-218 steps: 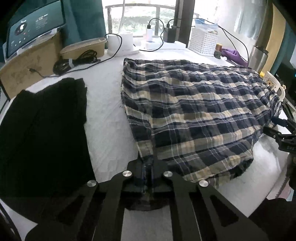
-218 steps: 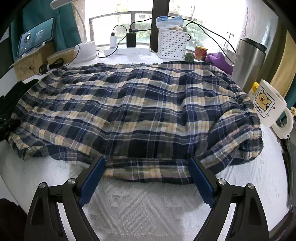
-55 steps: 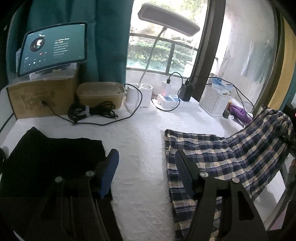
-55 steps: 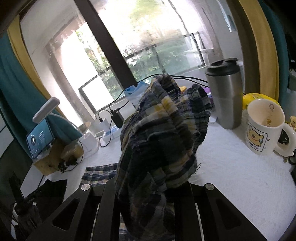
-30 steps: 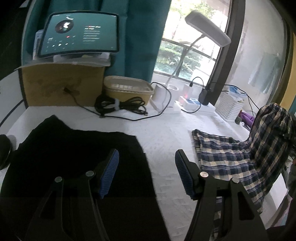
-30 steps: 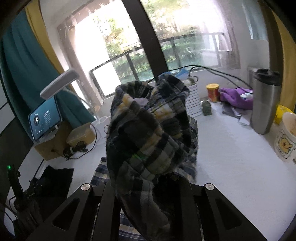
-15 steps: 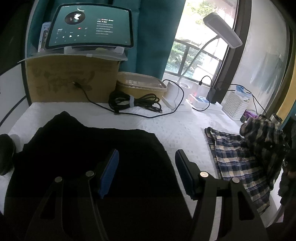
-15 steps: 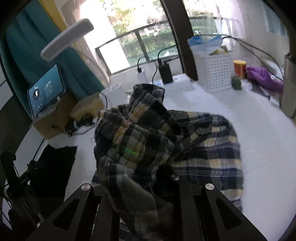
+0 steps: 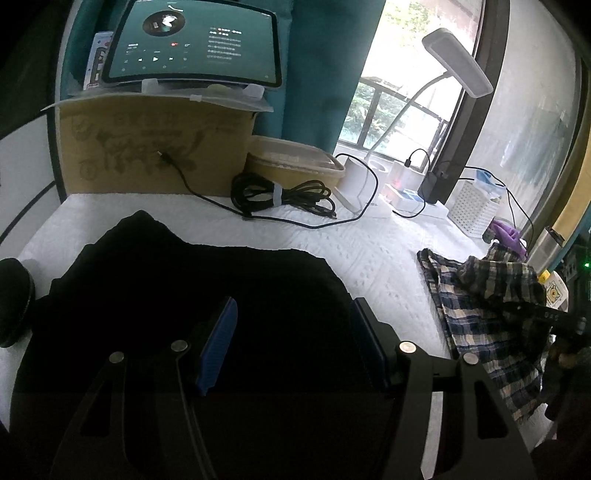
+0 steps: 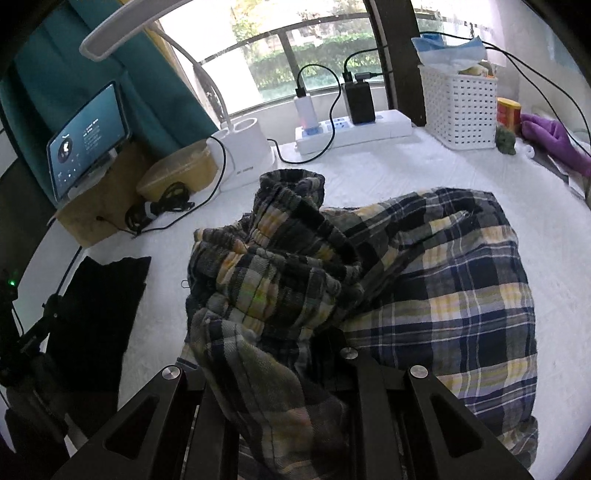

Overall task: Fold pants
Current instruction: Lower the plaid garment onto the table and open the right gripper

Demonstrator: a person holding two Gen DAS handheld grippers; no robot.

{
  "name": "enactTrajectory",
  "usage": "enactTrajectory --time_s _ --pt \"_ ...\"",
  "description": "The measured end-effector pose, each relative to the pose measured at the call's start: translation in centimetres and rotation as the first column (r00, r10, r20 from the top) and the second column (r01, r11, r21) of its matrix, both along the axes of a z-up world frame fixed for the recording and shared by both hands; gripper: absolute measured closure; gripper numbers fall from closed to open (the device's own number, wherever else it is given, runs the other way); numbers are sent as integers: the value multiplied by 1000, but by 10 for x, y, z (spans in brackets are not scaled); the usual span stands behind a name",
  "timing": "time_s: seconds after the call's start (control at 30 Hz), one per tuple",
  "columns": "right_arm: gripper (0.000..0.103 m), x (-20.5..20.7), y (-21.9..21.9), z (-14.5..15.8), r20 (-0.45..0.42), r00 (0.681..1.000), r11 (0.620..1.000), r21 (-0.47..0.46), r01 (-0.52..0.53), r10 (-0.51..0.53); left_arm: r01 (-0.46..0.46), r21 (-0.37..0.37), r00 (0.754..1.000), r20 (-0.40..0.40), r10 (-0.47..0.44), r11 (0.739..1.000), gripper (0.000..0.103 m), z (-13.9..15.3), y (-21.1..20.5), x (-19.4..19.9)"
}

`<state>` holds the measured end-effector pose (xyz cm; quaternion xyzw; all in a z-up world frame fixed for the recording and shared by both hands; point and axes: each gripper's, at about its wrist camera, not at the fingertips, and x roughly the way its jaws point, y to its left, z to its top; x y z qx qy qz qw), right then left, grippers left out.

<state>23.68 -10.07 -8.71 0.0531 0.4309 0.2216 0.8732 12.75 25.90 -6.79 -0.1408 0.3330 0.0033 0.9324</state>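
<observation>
Two grippers are mine. My right gripper (image 10: 295,376) pinches bunched plaid pants (image 10: 424,280) on the white cloth (image 10: 369,173). My left gripper (image 9: 293,343), jaws spread and empty, hovers over a black garment (image 9: 184,280).

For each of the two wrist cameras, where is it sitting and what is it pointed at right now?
Left wrist: on the left hand-held gripper, angled down over the black garment, its jaws open and empty; the tablet stands behind, and the right hand-held gripper shows at the right edge.
Right wrist: on the right hand-held gripper, angled down at the plaid pants, a bunch of them clamped in its jaws.
Shared: the plaid pants, black garment, tablet, white basket, desk lamp.
</observation>
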Motion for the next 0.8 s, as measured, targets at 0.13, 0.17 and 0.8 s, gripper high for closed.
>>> enactTrajectory --time_s 0.13,0.17,0.8 --pt "88 0 2 -1 -5 1000 1000 -9 2 -2 2 -2 1000 -3 -2 1000 40 0 0 -1" --pt "88 0 3 -2 -4 1000 1000 -12 2 -2 3 -3 1000 -4 -3 1000 40 0 -1 -1" --pt "5 -19 -3 1 31 998 998 6 -58 58 47 57 999 -5 -47 997 40 18 -40 -8"
